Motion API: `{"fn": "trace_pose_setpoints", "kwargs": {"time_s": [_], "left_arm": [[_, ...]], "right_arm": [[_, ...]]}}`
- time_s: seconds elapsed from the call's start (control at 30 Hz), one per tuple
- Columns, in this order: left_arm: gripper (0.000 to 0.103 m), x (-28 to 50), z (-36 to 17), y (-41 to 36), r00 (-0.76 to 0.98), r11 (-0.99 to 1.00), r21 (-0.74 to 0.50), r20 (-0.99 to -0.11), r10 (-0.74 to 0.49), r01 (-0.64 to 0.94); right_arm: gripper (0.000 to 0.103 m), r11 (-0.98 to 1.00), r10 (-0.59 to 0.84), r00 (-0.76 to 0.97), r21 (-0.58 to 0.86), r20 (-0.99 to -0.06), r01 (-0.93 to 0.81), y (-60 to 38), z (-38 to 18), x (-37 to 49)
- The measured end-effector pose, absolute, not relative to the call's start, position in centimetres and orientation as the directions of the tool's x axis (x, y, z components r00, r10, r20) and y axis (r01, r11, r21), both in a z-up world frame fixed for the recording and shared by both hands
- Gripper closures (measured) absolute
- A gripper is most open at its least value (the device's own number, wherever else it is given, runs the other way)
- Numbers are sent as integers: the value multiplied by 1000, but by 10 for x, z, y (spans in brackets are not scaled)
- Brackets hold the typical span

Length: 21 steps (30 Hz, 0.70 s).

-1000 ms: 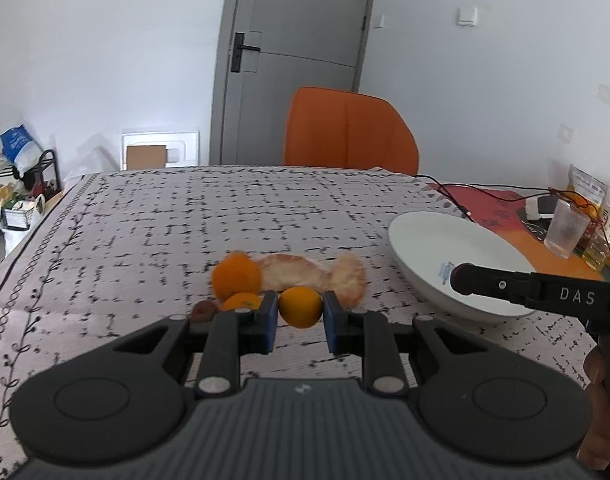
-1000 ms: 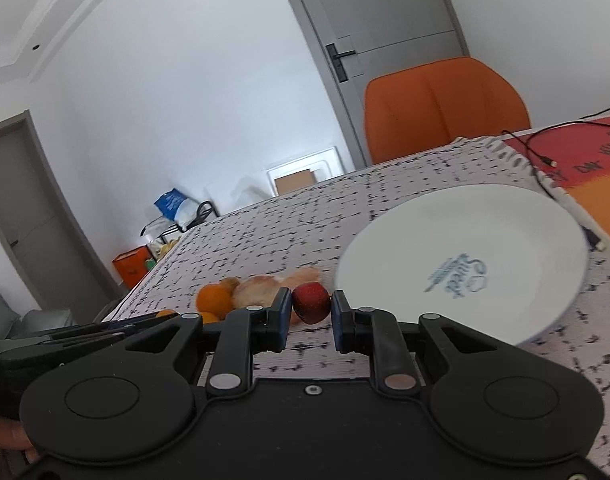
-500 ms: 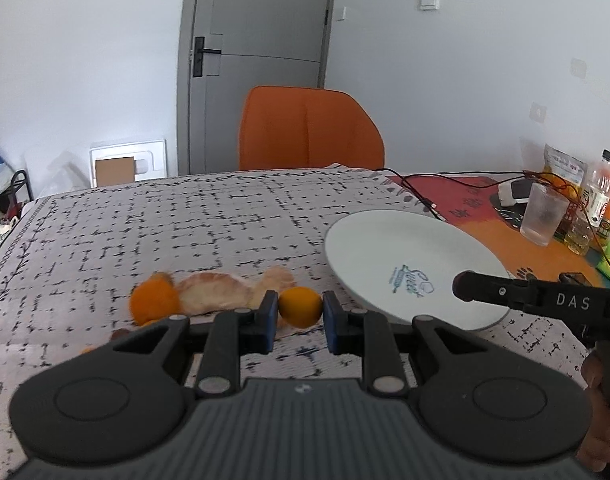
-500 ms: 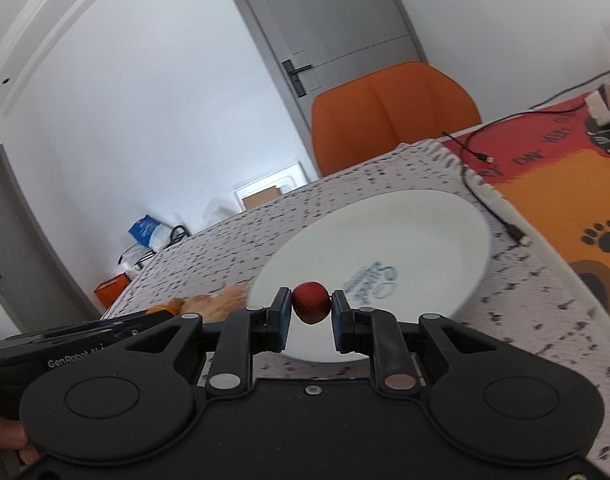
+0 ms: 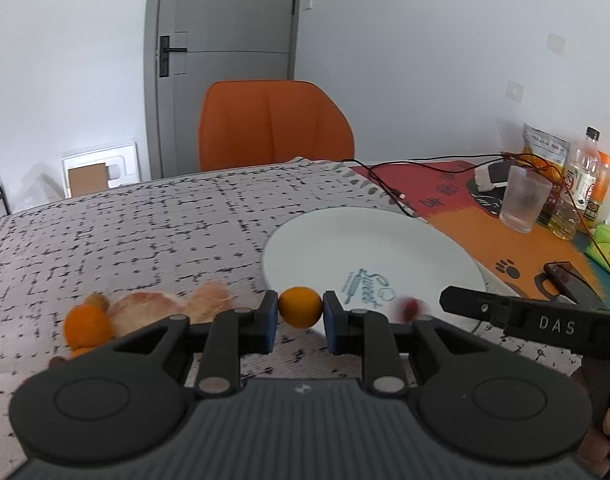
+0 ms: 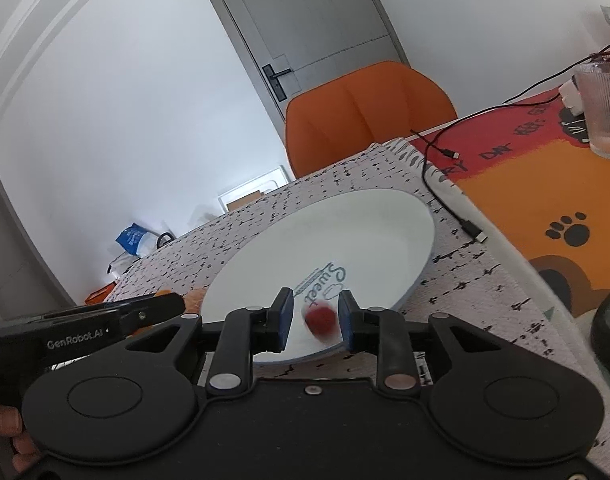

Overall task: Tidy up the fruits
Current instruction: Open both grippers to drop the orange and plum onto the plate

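Note:
My left gripper (image 5: 300,307) is shut on a small orange fruit (image 5: 300,306), held above the tablecloth just left of the white plate (image 5: 385,240). My right gripper (image 6: 316,317) is open over the near rim of the plate (image 6: 365,224). A small red fruit (image 6: 321,321), blurred by motion, is between its fingers, free of the pads; it also shows in the left wrist view (image 5: 408,307). An orange (image 5: 87,325) and pale peeled fruit pieces (image 5: 153,314) lie on the cloth at left.
An orange chair (image 5: 273,124) stands behind the table. A black cable (image 6: 445,192) runs beside the plate. A glass (image 5: 523,198), bottles (image 5: 581,176) and packets stand on the orange mat (image 5: 517,248) at right.
Both grippers moved right toward the plate. My right gripper opened and the red fruit left its pads. The left gripper still holds the small orange fruit.

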State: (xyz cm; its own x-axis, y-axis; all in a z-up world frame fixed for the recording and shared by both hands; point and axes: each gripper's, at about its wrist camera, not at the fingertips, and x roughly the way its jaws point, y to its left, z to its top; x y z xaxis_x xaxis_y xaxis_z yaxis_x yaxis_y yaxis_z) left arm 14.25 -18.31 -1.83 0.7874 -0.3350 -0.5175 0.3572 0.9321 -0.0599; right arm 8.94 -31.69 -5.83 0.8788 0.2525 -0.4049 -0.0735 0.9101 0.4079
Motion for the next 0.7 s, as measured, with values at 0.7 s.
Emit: {"fn": "trace_pose_setpoints", "kwargs": {"time_s": [0.7], "left_arm": [[41,141,-16,-180,802,951,-34,-529,-277,306]], "right_arm": [[61,904,253,893,420,-372,-81,-322,-54,77]]}}
